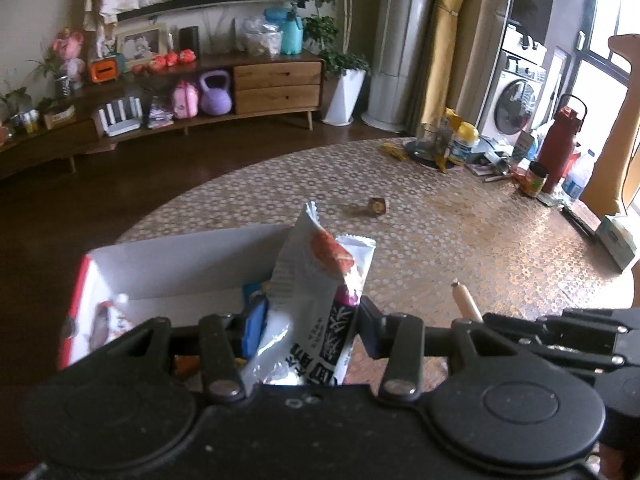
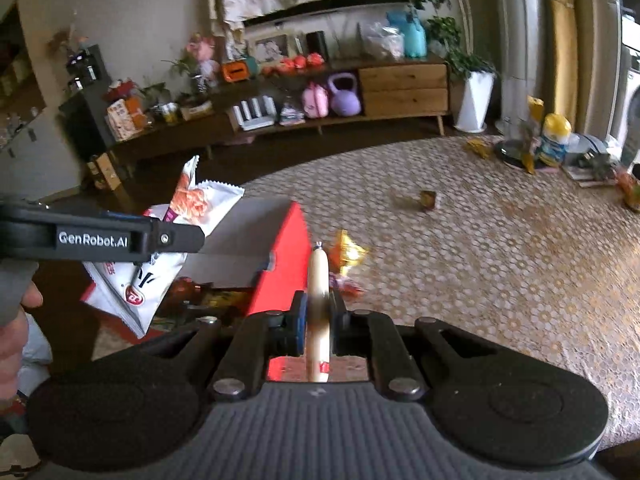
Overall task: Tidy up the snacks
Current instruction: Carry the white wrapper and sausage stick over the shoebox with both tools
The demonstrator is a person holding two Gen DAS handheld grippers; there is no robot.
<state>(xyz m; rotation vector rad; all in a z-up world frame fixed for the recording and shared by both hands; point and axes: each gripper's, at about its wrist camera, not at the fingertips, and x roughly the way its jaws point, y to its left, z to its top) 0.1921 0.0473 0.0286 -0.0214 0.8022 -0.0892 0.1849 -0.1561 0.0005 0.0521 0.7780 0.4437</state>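
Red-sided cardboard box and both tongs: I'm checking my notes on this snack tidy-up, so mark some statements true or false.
1. The left tongs grip white foil snack packets. True.
2. The right tongs are empty. False: they clamp a pale sausage stick.
3. The red-sided cardboard box is closed. False: it is open, with snacks inside.
4. A small brown wrapped candy lies alone on the patterned tablecloth. True.

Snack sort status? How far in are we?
Partway. Done: some snacks already lie in the red box. In hand: left gripper holds a white snack pouch above the box; right gripper clamps a sausage stick. Left: orange wrappers and a small dark snack on the table.
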